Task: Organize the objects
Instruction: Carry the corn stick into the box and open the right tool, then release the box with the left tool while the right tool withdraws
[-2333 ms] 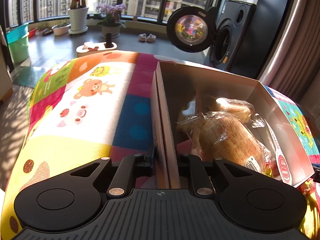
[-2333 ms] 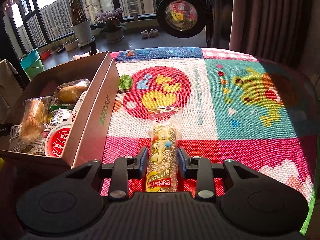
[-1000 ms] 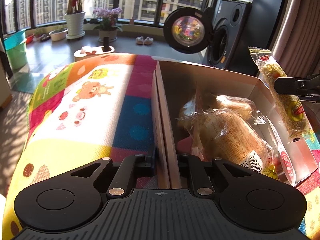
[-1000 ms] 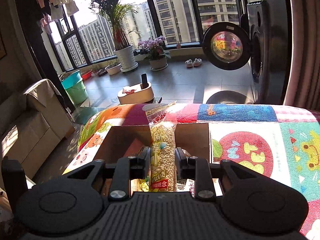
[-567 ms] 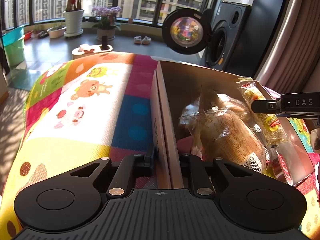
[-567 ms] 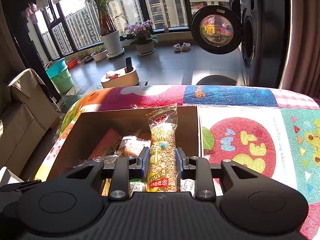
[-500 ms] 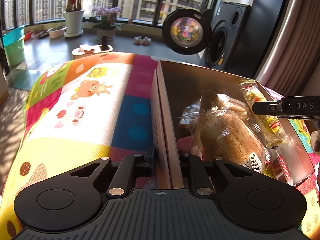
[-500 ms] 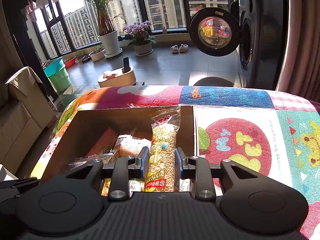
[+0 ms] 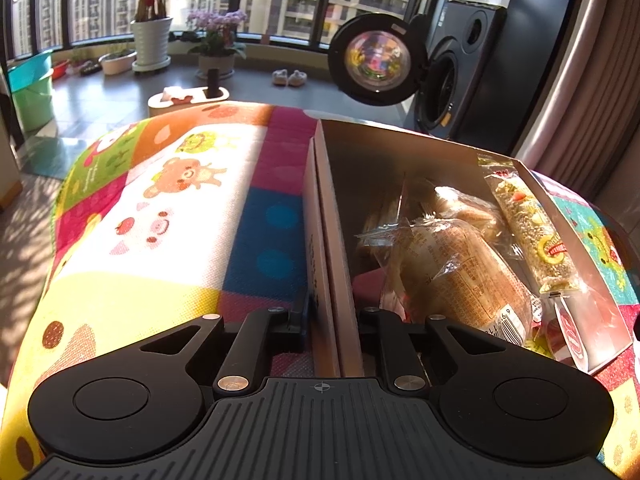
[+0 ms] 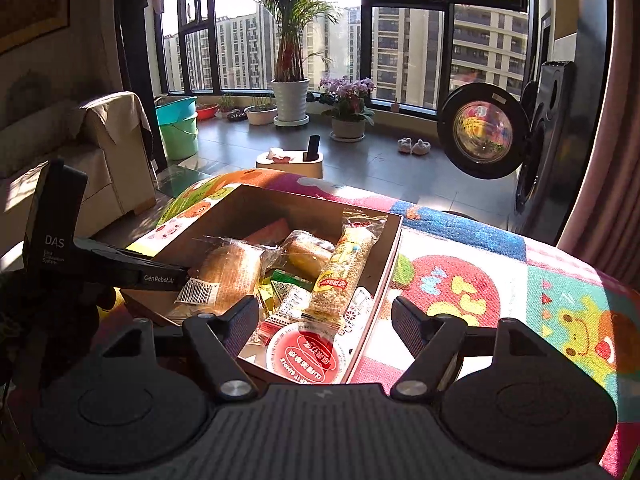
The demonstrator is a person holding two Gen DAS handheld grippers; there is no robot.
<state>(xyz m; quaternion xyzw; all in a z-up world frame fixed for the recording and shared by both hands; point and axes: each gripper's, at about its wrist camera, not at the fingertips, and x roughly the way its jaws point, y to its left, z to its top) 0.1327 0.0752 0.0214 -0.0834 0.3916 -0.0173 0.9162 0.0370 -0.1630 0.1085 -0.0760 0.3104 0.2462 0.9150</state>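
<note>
Left gripper point(image 9: 330, 314) jaws pinching cardboard box point(image 9: 334, 240) wall, right gripper point(image 10: 325, 318) jaws spread wide, empty, over box.

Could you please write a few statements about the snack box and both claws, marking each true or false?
1. The right claw is open and holds nothing. True.
2. The grain bar packet lies on the mat outside the box. False: it rests inside the cardboard box, along its wall.
3. The left claw is shut on the box's side wall. True.
4. The box holds only the grain bar packet. False: wrapped bread and other packets lie there too.
5. The washing machine door is closed. False: it stands swung open.
</note>
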